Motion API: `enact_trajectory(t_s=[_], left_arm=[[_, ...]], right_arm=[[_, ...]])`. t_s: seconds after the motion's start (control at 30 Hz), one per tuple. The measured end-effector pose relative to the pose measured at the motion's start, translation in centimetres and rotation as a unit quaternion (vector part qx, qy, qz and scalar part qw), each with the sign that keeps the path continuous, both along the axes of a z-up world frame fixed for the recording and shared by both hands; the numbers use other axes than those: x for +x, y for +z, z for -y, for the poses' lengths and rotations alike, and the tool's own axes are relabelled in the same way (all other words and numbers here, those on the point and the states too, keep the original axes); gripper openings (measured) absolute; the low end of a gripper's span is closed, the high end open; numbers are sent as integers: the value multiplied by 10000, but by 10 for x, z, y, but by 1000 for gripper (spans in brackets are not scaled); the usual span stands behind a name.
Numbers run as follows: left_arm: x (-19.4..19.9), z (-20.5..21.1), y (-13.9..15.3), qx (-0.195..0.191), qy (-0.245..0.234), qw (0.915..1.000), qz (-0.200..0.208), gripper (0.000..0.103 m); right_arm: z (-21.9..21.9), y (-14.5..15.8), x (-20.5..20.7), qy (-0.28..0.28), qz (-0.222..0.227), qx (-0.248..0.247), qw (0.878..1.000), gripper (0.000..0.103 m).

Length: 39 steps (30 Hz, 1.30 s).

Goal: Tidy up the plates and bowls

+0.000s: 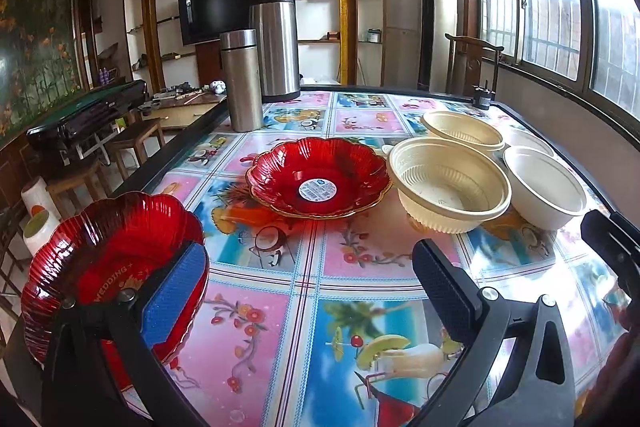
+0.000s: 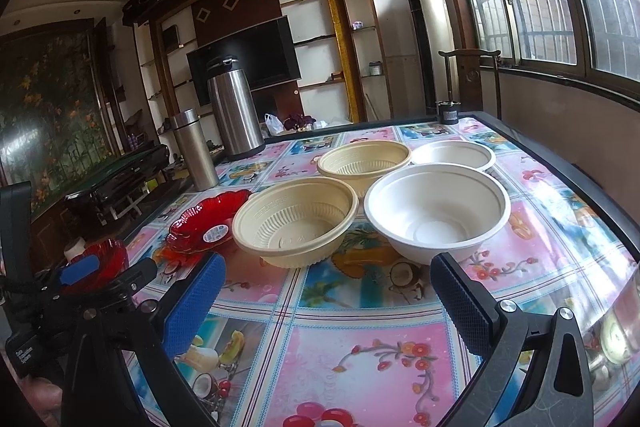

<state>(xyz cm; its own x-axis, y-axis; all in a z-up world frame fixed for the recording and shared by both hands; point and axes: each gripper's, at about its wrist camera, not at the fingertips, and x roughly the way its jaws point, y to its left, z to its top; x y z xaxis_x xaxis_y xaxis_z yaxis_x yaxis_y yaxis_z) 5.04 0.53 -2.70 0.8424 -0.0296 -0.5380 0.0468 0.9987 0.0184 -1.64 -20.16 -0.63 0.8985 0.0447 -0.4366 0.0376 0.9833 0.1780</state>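
Near the table's left front edge a red scalloped plate [image 1: 104, 251] sits partly under my left gripper's blue-padded finger. That left gripper [image 1: 308, 263] is wide open with only tablecloth between its fingers. A second red plate [image 1: 320, 183] with a round sticker rests mid-table. To its right are two cream ribbed bowls [image 1: 448, 183] [image 1: 462, 131] and two white bowls [image 1: 544, 187] [image 1: 528, 139]. My right gripper [image 2: 328, 267] is open and empty, just short of the near cream bowl [image 2: 296, 219] and the near white bowl [image 2: 436, 211].
A steel flask [image 1: 241, 79] and a tall steel thermos jug [image 1: 276, 43] stand at the table's far left. A small dark jar [image 1: 484, 99] sits at the far corner, with a wooden chair [image 1: 472, 63] behind. The table [image 2: 592, 187] has a dark raised rim.
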Motion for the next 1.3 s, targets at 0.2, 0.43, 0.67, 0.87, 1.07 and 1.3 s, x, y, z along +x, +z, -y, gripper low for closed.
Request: enact_trajectory(t_s=[0.2,0.43,0.67,0.87,1.07,1.3], left_arm=[[0,0,-2,31,87,10000,-33,103],[7,-5,-8,-149,-200,9957,-898,103],[50,-44,92,-47,-716,9905,-1174,103],[165,-89,93,-1013,-1053,9526,-2669,92],[220,-104,11,-1754,-609,8924,-4113,37],[229,-118,-5,-2225,-302,9021,-3686,37]], right_arm=[[11,-4,13,49,-159,211,9996,103],[20,9,11,-23,114,423,9990,103],[-6,101,101,1063,-60,1319,9855,103],[-48,95,242,1685,-1498,2201,9491,96],[-67,5,340,1784,-3287,2976,8784,21],[-85,-17,294,2129,-3488,3138,8570,22]])
